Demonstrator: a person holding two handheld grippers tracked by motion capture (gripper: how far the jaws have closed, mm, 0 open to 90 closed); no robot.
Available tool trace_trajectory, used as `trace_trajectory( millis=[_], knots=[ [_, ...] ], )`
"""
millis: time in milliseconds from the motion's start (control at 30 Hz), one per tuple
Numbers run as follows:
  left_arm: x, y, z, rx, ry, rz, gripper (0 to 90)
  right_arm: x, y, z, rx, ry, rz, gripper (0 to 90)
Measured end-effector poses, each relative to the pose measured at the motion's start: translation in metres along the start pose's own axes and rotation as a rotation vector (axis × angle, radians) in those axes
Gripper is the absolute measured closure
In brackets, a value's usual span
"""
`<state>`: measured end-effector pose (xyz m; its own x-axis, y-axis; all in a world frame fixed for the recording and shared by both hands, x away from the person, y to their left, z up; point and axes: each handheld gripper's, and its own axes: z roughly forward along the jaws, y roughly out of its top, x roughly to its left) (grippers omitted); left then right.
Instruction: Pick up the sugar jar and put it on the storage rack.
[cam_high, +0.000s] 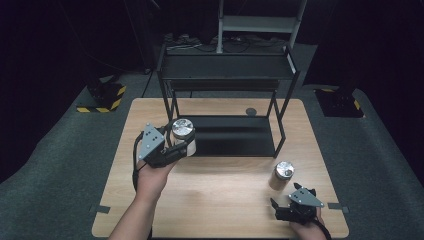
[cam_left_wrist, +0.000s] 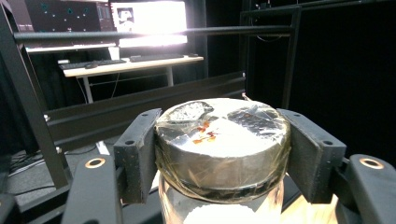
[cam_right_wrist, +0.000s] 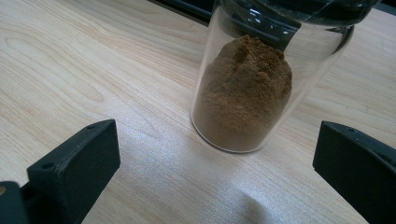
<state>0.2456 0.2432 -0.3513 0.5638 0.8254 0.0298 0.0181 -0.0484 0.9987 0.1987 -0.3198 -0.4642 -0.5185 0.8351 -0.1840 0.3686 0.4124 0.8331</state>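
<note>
At centre-left of the high view, a silver-lidded jar (cam_high: 183, 134) is clamped at its lid by the left gripper (cam_high: 176, 148), beside the black shelf rack (cam_high: 227, 82). At lower right, the right gripper (cam_high: 287, 206) is held wide open — a jar of brown powder (cam_right_wrist: 243, 93) stands ahead, untouched, on the wooden table (cam_high: 220, 200).

High view overlooks table (cam_high: 220, 175); gripper views sit close, sharing it.
</note>
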Motion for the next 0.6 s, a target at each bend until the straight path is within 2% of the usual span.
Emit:
trace_trajectory(
  millis=[600],
  knots=[
    [0.003,0.027,0.014,-0.039,0.001,0.019,34.4,-0.001,-0.002,-0.001,-0.008,0.002,0.007,0.0]
  ],
)
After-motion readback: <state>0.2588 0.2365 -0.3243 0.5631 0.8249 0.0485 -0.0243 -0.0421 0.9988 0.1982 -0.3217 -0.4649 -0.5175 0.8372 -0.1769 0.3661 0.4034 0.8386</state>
